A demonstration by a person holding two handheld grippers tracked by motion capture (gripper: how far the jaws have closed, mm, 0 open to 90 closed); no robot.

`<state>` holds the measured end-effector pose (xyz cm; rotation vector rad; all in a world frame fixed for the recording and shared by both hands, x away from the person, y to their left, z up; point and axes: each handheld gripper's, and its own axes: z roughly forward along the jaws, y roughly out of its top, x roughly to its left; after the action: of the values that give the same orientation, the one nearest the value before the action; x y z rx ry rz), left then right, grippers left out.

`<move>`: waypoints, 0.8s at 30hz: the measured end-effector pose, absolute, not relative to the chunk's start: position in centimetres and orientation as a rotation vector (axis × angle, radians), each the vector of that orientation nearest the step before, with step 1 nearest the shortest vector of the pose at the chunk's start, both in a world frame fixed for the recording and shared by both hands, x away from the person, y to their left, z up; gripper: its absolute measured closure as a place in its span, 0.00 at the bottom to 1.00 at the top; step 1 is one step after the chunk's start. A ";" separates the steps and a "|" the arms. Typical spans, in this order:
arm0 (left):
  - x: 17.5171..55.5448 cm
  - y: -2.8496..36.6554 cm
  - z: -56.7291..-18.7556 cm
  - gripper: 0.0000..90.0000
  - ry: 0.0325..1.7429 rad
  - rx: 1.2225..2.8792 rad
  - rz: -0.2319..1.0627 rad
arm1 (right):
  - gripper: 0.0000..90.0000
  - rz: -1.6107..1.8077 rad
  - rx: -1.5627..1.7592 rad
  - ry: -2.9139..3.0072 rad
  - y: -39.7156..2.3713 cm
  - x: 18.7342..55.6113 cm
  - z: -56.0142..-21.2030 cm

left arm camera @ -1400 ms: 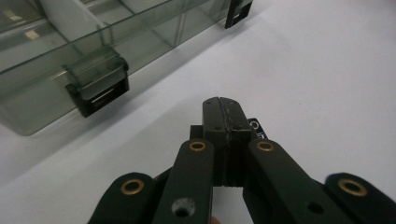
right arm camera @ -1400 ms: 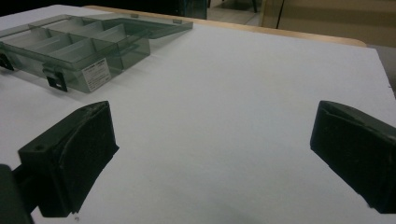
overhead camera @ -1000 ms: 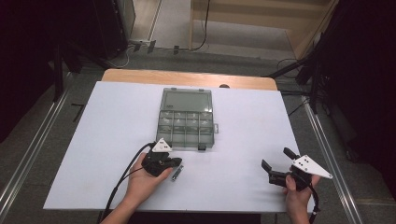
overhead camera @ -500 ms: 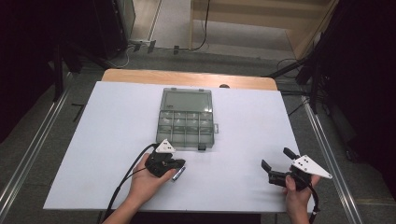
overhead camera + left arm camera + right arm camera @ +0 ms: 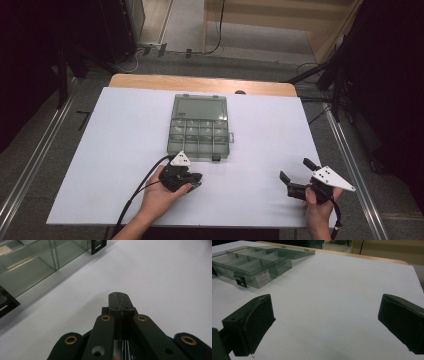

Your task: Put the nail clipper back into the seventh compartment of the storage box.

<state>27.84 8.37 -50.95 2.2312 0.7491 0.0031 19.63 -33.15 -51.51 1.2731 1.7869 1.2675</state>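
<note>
The left gripper (image 5: 194, 179) is held clenched, low near the tabletop's front edge; the right gripper (image 5: 296, 176) is spread. The compartment box (image 5: 200, 129) lies opened mid-table, contents indiscernible.

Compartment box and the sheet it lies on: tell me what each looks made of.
The compartment box looks like smoky, see-through hard plastic with a glossy finish: the dividers and the white surface show through its walls, and its flat-lying lid reflects light. Its small latches look like opaque black plastic. The white sheet looks matt and smooth, perhaps paper or laminate; which one is unclear. A wood-look tabletop edge shows beyond it.
</note>
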 end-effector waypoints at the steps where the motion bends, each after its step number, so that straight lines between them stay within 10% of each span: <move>1: 27.8 8.3 -50.9 0.99 0.746 2.234 0.003 | 0.01 1.267 1.271 1.787 -33.1 19.6 -51.5; 17: 27.3 7.9 -50.9 0.98 0.696 2.250 0.033 | 0.01 1.262 1.272 1.789 -33.1 19.6 -51.5; 24: 27.3 8.5 -50.2 0.66 0.694 2.214 0.061 | 0.01 1.266 1.268 1.789 -33.1 19.6 -51.5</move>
<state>27.25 8.47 -50.25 2.2136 0.6945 0.0611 19.59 -33.12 -51.50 1.2685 1.7886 1.2658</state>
